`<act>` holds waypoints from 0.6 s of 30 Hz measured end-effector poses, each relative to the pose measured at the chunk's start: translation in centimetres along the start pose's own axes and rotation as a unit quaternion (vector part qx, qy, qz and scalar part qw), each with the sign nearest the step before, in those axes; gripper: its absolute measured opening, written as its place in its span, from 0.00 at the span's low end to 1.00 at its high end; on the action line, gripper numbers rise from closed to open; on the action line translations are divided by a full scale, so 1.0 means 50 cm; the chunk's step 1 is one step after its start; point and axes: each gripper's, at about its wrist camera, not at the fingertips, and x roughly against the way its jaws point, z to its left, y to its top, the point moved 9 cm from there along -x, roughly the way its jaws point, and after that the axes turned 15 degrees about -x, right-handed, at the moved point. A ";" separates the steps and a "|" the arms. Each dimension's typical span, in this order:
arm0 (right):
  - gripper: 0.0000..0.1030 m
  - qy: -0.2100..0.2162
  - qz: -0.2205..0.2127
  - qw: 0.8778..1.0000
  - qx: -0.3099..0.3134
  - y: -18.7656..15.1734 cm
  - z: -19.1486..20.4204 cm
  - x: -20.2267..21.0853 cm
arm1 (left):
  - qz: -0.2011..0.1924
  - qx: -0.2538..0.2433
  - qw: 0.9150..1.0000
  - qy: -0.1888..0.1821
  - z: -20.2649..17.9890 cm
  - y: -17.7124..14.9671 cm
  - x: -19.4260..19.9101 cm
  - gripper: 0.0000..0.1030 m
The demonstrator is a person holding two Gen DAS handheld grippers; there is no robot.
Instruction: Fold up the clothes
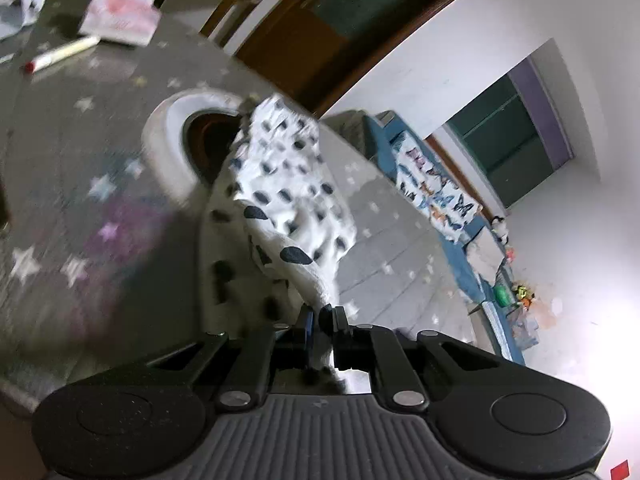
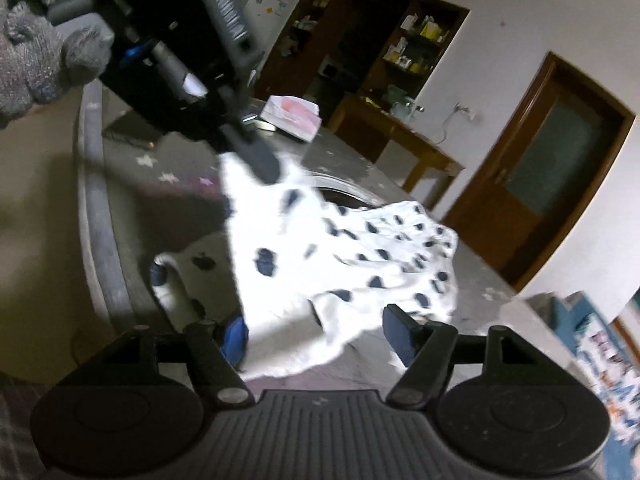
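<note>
A white garment with dark spots hangs over the grey star-patterned table. My left gripper is shut on the garment's edge and holds it up. In the right wrist view the same garment drapes from the left gripper, which pinches its upper corner. My right gripper is open, its fingers on either side of the garment's lower edge without clamping it.
A white ring with a dark opening sits in the table behind the garment. A tissue pack and a marker lie at the far side. A blue bench with butterfly cloth stands to the right.
</note>
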 end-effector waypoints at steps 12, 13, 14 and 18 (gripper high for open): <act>0.70 0.088 0.046 0.994 -0.045 -0.036 -0.020 0.029 | 0.060 -0.014 0.998 0.028 0.056 -0.087 -0.022 0.16; 0.70 0.102 0.048 0.992 -0.059 -0.033 -0.028 0.037 | 0.057 -0.022 0.998 0.030 0.054 -0.084 -0.014 0.16; 0.69 0.117 0.049 0.989 -0.076 -0.028 -0.037 0.044 | 0.053 -0.031 0.998 0.031 0.051 -0.081 -0.007 0.16; 0.64 0.163 0.045 0.975 -0.143 -0.002 -0.072 0.061 | 0.028 -0.069 0.996 0.040 0.027 -0.056 0.022 0.16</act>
